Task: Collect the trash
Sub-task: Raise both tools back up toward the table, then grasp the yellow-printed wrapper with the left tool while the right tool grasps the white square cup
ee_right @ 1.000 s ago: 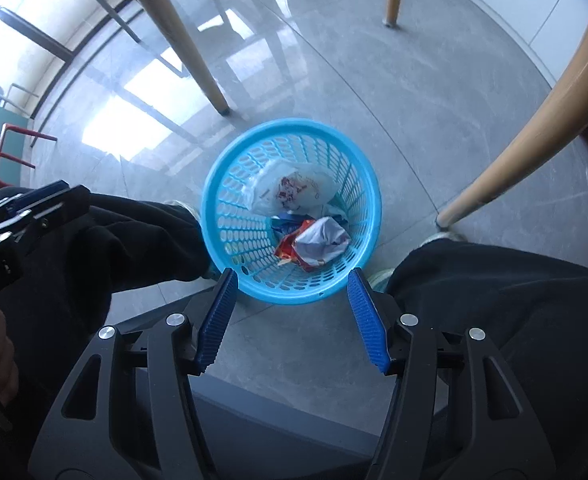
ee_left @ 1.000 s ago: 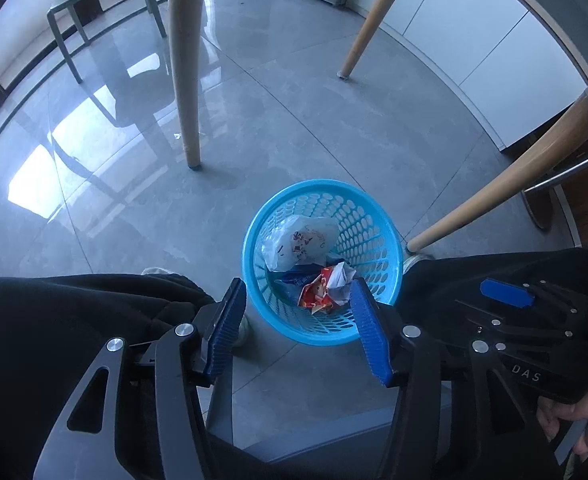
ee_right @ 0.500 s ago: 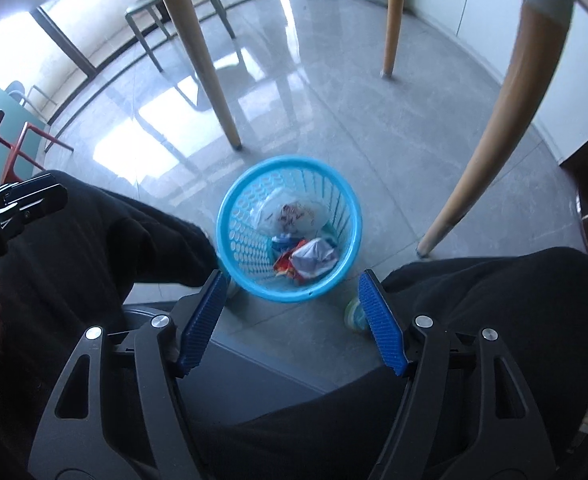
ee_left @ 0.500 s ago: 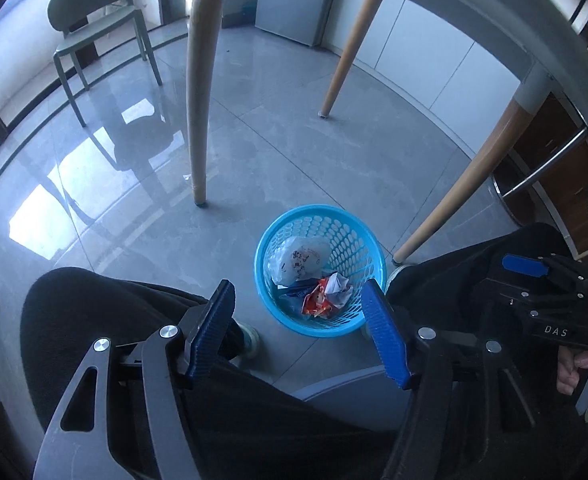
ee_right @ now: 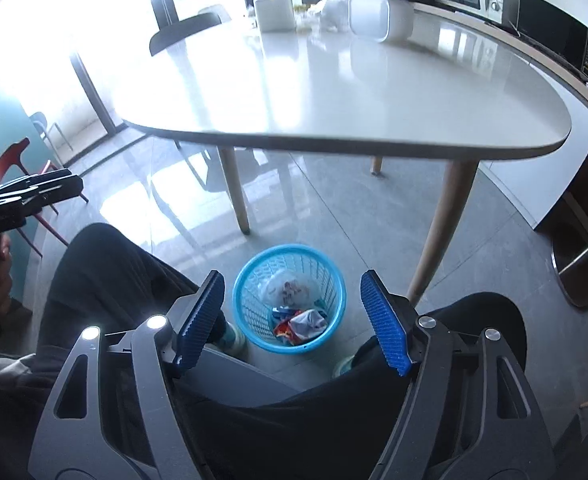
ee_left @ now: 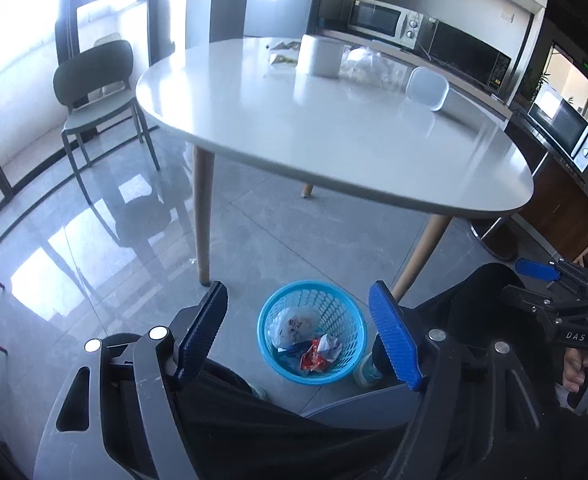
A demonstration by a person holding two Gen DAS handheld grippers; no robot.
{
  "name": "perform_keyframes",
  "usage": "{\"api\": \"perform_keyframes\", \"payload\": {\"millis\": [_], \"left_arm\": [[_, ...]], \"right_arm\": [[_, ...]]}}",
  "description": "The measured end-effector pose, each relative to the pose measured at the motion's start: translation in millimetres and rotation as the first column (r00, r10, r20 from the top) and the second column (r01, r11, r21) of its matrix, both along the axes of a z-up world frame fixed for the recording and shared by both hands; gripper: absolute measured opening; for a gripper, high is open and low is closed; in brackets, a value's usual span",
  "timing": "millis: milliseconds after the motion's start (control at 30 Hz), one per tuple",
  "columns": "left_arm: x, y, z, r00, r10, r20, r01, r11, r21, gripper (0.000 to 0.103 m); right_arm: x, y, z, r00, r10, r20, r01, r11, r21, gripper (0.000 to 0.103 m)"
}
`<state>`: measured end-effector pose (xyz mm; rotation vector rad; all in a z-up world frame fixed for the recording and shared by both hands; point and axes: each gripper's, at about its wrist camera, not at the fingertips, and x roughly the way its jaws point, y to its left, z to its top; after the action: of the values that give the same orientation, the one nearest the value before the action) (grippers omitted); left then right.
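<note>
The blue basket (ee_left: 311, 330) sits on the floor (ee_left: 142, 248) between your feet, just in front of the counter's (ee_left: 334, 132) near wooden legs. Crumpled wrappers (ee_left: 320, 354) and a clear plastic bag (ee_left: 294, 322) lie inside it. Your left tool (ee_left: 300, 338) is above it, its jaws opening with nothing between them. Your right tool (ee_right: 292, 318) does the same, empty. On the counter stand a white box (ee_left: 320, 56) and a clear lidded container (ee_left: 428, 88), well apart from you.

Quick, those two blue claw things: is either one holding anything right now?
Left gripper: jaws opening, nothing between them, holding nothing.
Right gripper: jaws opening, nothing between them, holding nothing.
</note>
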<state>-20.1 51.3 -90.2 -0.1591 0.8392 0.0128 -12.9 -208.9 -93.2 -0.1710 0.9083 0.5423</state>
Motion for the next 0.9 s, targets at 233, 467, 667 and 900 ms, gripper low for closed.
{"api": "perform_keyframes", "payload": {"millis": [233, 467, 667, 900], "left_arm": [[3, 1, 38, 0.996, -0.008, 0.092, 0.005, 1.0, 0.027, 0.08], [15, 4, 66, 0.986, -0.015, 0.165, 0.006, 0.998, 0.059, 0.089], [35, 9, 77, 0.98, -0.028, 0.196, 0.006, 0.994, 0.113, 0.097], [71, 28, 79, 0.979, -0.007, 0.204, -0.017, 0.993, 0.118, 0.097]], "right_arm": [[5, -8, 55, 0.993, -0.031, 0.11, 0.022, 0.997, 0.075, 0.075], [20, -7, 86, 0.98, -0.055, 0.19, 0.037, 0.994, 0.098, 0.082], [42, -5, 94, 0.971, -0.094, 0.218, 0.071, 0.991, 0.112, 0.09], [79, 4, 88, 0.966, -0.122, 0.227, 0.101, 0.989, 0.104, 0.093]]}}
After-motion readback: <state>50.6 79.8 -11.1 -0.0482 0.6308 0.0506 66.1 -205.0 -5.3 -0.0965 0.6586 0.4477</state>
